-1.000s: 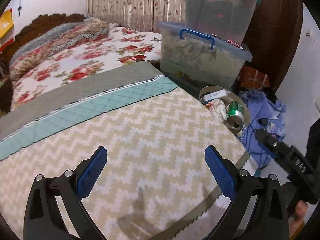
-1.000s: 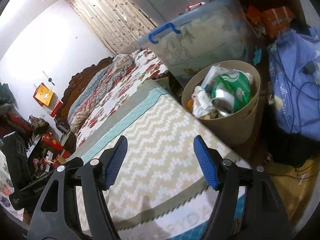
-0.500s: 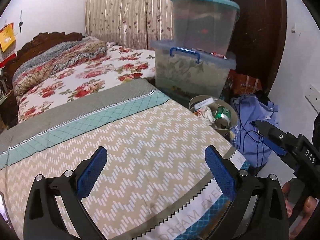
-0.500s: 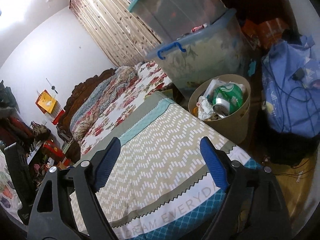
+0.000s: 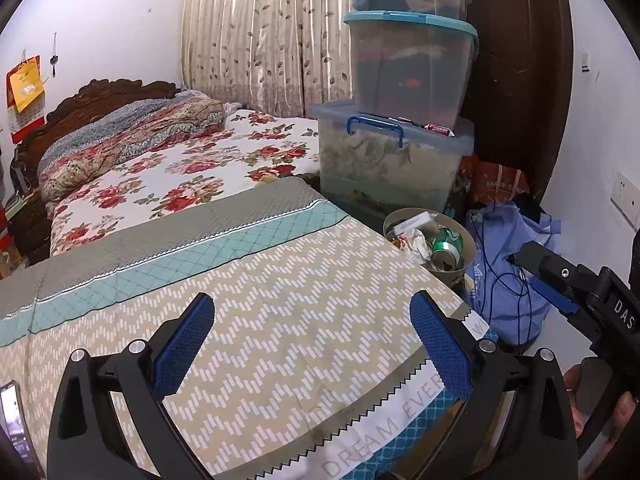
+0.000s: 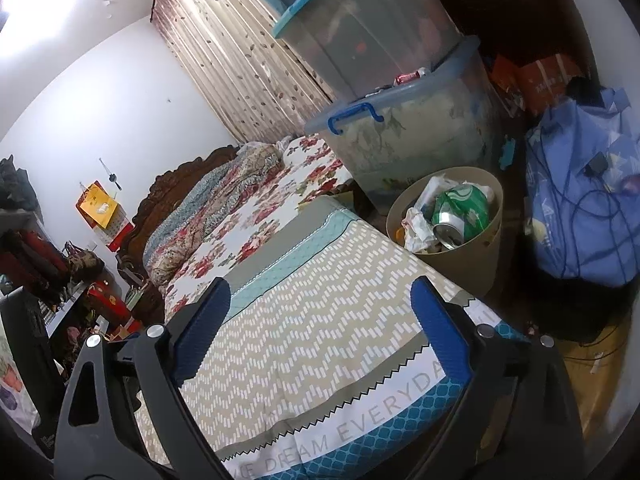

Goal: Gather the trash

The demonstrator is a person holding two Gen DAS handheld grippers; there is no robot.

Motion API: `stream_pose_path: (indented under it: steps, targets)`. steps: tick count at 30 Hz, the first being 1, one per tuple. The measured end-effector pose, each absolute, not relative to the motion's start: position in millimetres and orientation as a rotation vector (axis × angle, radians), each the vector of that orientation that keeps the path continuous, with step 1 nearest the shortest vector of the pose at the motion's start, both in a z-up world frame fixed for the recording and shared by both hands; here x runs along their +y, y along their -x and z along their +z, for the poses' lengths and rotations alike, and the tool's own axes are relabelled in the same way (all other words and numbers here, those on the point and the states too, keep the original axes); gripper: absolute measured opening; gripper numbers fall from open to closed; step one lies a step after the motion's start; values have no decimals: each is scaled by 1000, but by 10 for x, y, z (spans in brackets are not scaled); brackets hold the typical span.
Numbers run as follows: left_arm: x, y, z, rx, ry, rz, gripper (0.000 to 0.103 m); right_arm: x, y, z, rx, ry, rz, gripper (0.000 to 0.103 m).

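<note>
A tan round bin (image 5: 467, 240) (image 6: 492, 240) stands on the floor beside the bed's foot corner. In it lie a green drink can (image 5: 446, 245) (image 6: 462, 212) and crumpled white wrappers (image 6: 418, 226). My left gripper (image 5: 312, 340) hovers open over the zigzag bedspread (image 5: 280, 320), with nothing between its blue pads. My right gripper (image 6: 320, 328) also hangs over the bedspread (image 6: 312, 340), short of the bin; its jaws are opening and hold nothing. In the left wrist view the right gripper's black body (image 5: 580, 292) shows at the right edge, held by a hand.
Stacked clear storage boxes (image 5: 400, 120) (image 6: 400, 100) stand behind the bin. A blue cloth bundle with cables (image 5: 508, 264) (image 6: 580, 200) lies on the floor to its right, before a dark door (image 5: 516, 60). A phone (image 5: 14, 416) lies at the bedspread's left edge.
Both grippers have drawn back and up from the bin, so it looks smaller and farther. The right gripper's jaws have spread wider. The bedspread's lettered hem has come into view.
</note>
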State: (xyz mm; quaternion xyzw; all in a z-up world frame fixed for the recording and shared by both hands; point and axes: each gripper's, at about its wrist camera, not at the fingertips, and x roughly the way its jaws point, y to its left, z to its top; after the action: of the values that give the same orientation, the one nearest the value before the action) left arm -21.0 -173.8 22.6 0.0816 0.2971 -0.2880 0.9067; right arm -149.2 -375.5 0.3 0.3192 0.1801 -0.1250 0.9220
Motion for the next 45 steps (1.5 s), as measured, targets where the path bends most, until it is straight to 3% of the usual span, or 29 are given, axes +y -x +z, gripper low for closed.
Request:
stream_pose_path:
  steps: [14, 45]
  targets:
    - [-1674, 246, 259, 633, -169, -600, 94, -3671, 1437, 18, 364, -629, -271, 99]
    - [-1503, 225, 216, 673, -92, -505, 94, -3648, 1449, -18, 369, -651, -284, 99]
